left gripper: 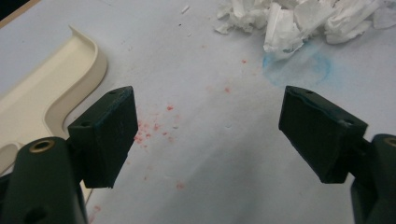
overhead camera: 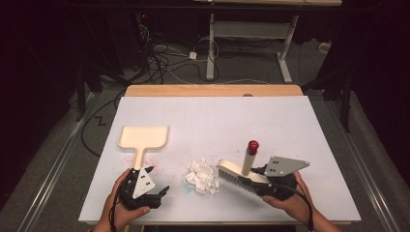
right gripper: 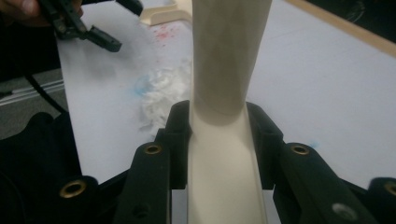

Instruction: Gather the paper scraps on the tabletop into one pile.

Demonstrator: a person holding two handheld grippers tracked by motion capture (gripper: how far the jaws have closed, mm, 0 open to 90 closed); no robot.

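Note:
A cream brush with a red-tipped upright handle stands tilted on its bristles at the table's front right. My right gripper is shut on its back, and in the right gripper view the brush rises between the closed jaws of the right gripper. A pile of torn white paper scraps lies just left of the bristles. A cream dustpan lies flat at the left, handle toward me. My left gripper hovers open beside that handle, with the dustpan left of the left gripper and the scraps ahead.
The white board carries red specks near the dustpan and a blue smudge by the scraps. A wooden table edge runs along the back. Cables and a desk frame lie on the floor beyond.

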